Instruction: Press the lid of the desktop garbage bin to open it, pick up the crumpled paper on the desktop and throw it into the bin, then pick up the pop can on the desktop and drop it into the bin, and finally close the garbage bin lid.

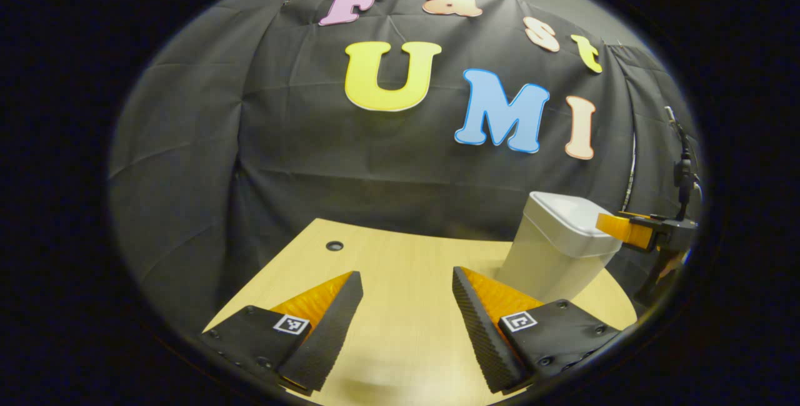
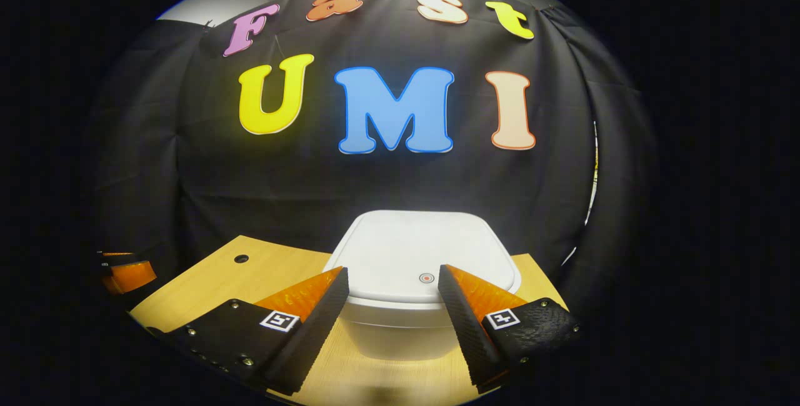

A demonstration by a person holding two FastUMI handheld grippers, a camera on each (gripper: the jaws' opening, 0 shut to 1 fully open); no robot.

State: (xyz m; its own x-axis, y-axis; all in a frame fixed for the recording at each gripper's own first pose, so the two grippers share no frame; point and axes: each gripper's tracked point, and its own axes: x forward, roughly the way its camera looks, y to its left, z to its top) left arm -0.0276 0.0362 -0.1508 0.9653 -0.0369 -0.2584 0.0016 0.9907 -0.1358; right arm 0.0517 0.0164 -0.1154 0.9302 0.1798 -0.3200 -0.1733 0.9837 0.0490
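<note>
Right hand-held gripper (image 2: 390, 281) gapes before the closed-lid bin (image 2: 400, 325); left hand-held gripper (image 1: 406, 284) gapes over bare desk (image 1: 400, 256).

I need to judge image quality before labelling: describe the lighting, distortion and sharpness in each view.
Left gripper view: strong fisheye bend curves the table edge; the bin leans, evenly lit; the left tool is sharp, with a soft shadow beneath it on the wood. Right gripper view: edges darken heavily; the bin lid is bright without harsh glare; the right tool is crisp.
</note>
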